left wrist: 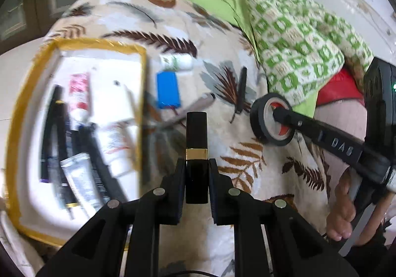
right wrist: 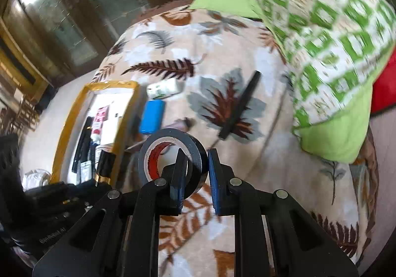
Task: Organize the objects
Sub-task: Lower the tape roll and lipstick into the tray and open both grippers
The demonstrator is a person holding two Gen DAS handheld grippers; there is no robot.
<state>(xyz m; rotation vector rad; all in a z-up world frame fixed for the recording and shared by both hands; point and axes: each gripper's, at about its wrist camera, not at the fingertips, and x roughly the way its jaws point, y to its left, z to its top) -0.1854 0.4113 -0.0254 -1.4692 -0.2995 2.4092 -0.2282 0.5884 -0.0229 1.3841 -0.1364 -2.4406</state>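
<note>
Above a leaf-print blanket (left wrist: 222, 29), a lipstick (left wrist: 196, 153) is clamped upright in the left gripper (left wrist: 196, 168); a tape roll (right wrist: 173, 158) is pinched through its wall by the right gripper (right wrist: 198, 160).

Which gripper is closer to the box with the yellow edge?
Left. The left gripper, shut on a black tube, is right beside the box. The right gripper, shut on the tape roll, is farther away.
</note>
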